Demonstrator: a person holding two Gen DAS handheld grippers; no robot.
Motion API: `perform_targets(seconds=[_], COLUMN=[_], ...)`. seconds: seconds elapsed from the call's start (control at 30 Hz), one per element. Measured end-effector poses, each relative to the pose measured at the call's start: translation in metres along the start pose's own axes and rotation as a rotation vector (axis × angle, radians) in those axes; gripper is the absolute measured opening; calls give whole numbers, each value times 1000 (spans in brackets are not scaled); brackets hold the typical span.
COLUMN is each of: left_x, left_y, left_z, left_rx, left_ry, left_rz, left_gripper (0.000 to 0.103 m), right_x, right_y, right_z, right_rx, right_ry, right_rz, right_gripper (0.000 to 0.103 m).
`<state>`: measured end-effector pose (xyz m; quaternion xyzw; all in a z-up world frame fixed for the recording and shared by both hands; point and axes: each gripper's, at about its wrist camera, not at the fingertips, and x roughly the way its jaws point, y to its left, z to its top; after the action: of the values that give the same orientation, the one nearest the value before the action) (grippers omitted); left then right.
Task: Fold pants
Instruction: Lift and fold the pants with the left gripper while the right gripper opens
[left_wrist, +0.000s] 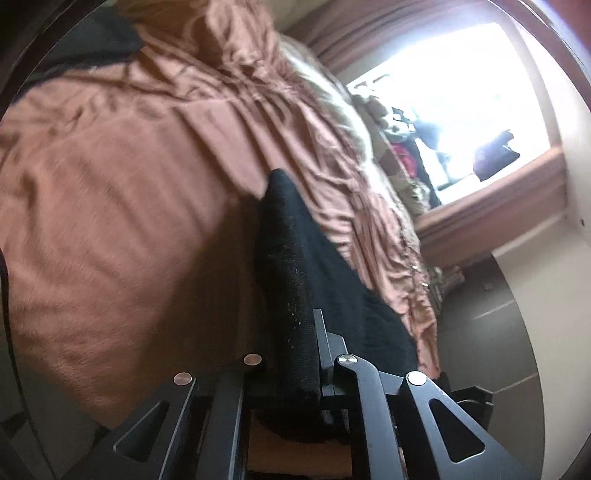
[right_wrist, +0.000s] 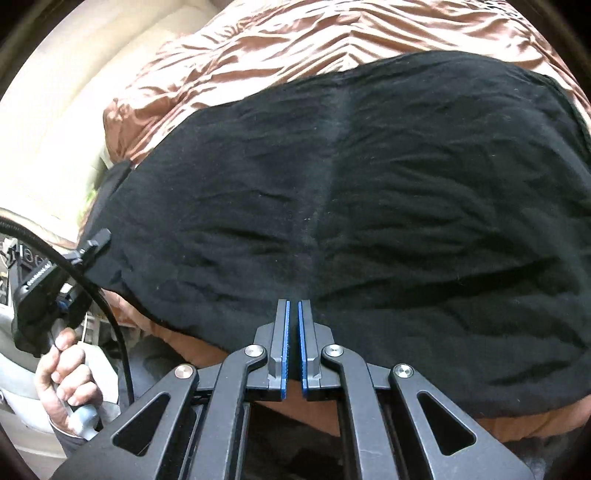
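We see one bed (right_wrist: 258, 40) with a crumpled rust-coloured cover, biggest thing in both views. On it lie one pair of black pants (right_wrist: 406, 177), spread flat across the cover in the right wrist view, a faint seam running down the middle.

Left claw (right_wrist: 96, 243): visible at the left edge of the right wrist view, clamped onto the pants' left edge, the fabric there pulled into a corner. In its own view the left claw (left_wrist: 295, 317) has black fabric bunched between its two fingers and running forward over the bed (one finger is hidden behind the cloth), so nearly closed, gripping pants. It points down at a slant along the bed toward one bright window (left_wrist: 461, 96).

One hand (right_wrist: 68, 380) wraps the left claw's handle, fingers curled tight, knuckles toward us; one black cable (right_wrist: 110, 314) loops past it.

Right claw (right_wrist: 294, 306): tilted steeply down, tips over the near edge of the pants, its two blue-padded fingers (right_wrist: 283, 347) brought together with only a sliver between, nothing pinched that we can see.
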<state>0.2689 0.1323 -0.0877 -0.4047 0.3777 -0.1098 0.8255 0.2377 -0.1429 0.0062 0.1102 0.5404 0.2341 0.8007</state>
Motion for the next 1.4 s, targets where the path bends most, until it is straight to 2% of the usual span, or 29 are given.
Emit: perform_targets(seconds=[0.37, 0.77, 0.83, 0.9, 0.97, 1.4], left_x=[0, 26, 31, 37, 43, 86], left_y=[-92, -184, -195, -206, -217, -263], left_z=[12, -12, -18, -24, -29, -80], left_rx=[129, 271, 290, 312, 330, 428], left_ry=[-12, 24, 38, 56, 75, 189], left_rz=[-123, -191, -195, -194, -193, -183], left_gripper=[11, 11, 11, 11, 11, 10], right_x=[-62, -112, -120, -130, -141, -193], right_y=[-28, -77, -86, -94, -101, -146], right_z=[-18, -46, -50, -57, -63, -107], right_rx=[52, 133, 147, 164, 184, 268], right_ry=[-146, -235, -242, -255, -276, -336], right_rz=[56, 98, 101, 106, 106, 110], right_gripper=[2, 2, 11, 39, 50, 50])
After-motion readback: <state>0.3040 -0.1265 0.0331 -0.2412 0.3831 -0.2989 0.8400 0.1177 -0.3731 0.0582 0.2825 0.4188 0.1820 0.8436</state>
